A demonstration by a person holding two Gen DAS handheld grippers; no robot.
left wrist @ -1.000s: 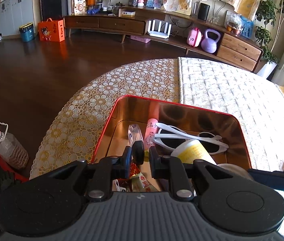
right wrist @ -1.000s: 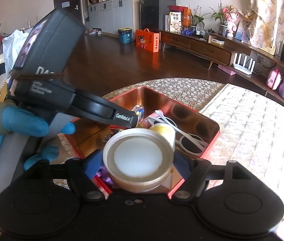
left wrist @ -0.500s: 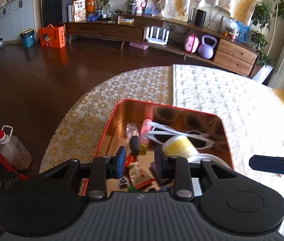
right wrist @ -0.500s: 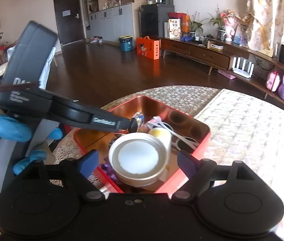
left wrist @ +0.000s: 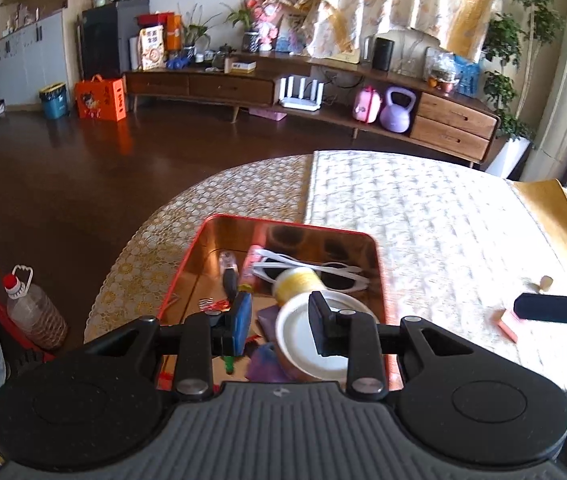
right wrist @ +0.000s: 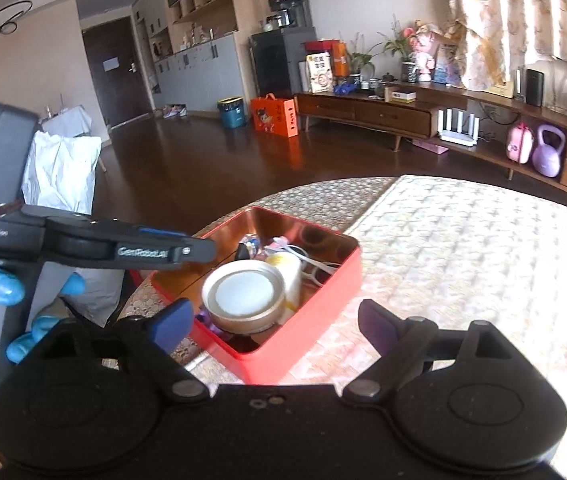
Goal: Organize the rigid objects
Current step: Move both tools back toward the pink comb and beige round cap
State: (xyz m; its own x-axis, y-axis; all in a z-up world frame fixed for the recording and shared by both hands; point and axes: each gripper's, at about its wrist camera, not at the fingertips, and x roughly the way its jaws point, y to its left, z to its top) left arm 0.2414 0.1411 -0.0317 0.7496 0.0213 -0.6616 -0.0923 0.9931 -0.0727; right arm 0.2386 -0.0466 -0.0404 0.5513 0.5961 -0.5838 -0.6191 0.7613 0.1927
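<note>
At twelve o'clock, my left claw point(left wrist: 279, 322) hangs spread over the red tin point(left wrist: 379, 268). My right claw point(right wrist: 275, 324) gapes empty, the round jar point(right wrist: 243, 300) beyond.

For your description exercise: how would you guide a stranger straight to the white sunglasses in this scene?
Start at the round table and find the red tin near its edge. Inside, along the tin's far side, lie the white sunglasses, just behind a yellow-wrapped roll. They alone there have thin white arms and dark lenses.

Both wrist cameras look down from near, facing the far sideboard; both share the red metal tin point(left wrist: 379, 272) point(right wrist: 323, 300).
</note>
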